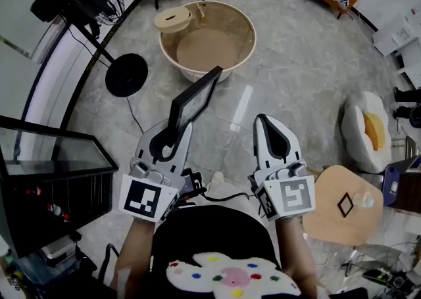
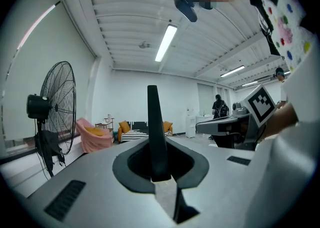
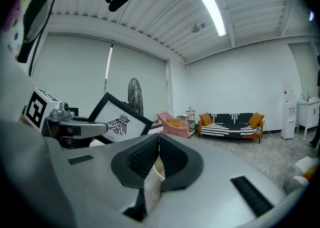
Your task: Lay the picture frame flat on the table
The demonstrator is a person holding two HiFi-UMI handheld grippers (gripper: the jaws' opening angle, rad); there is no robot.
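The left gripper (image 1: 172, 135) is clamped on the lower edge of the thin black rectangular picture frame (image 1: 195, 102). The frame stands tilted in the air over bare grey stone floor (image 1: 289, 74), its top corner showing just short of the near rim of the round beige plastic basin (image 1: 252, 40), and the right gripper (image 1: 264, 123) hangs beside it, jaws pressed together on nothing. The basin shows a tan inside and a cream disc (image 1: 172, 19) at its far-left rim, while the round pale wooden table (image 1: 329, 215) lies well apart at the right.
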